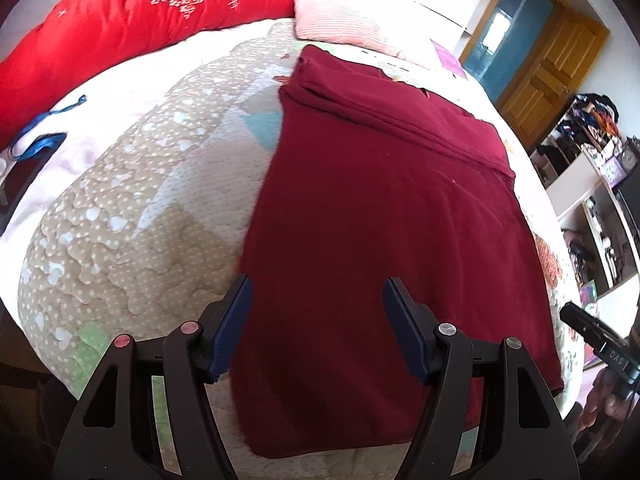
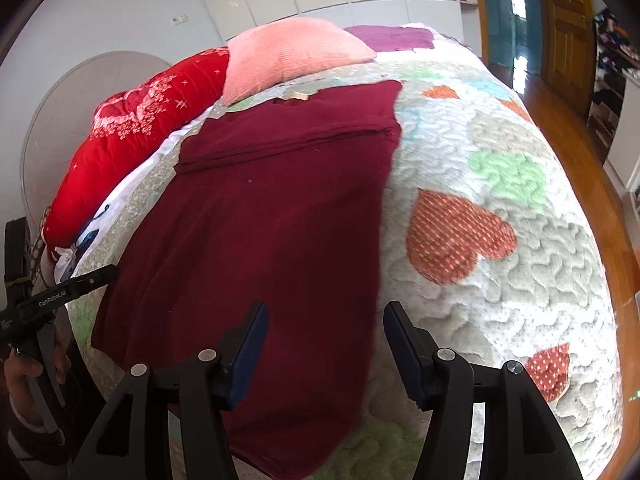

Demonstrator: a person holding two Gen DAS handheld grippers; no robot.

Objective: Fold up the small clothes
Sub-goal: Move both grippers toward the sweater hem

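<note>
A dark red garment (image 1: 384, 216) lies flat on the quilted bed, with folded layers across its far end. It also shows in the right wrist view (image 2: 272, 220). My left gripper (image 1: 316, 320) is open and empty, hovering above the garment's near left edge. My right gripper (image 2: 324, 344) is open and empty, above the garment's near right edge. The right gripper's body shows at the right edge of the left wrist view (image 1: 600, 340). The left gripper's body shows at the left edge of the right wrist view (image 2: 52, 296).
The patchwork quilt (image 2: 500, 240) covers the bed. A red duvet (image 1: 120, 28) and a pink pillow (image 2: 292, 52) lie at the head. A blue lanyard (image 1: 40, 140) and a dark device lie left. Shelves (image 1: 592, 168) and a wooden door (image 1: 552, 64) stand right.
</note>
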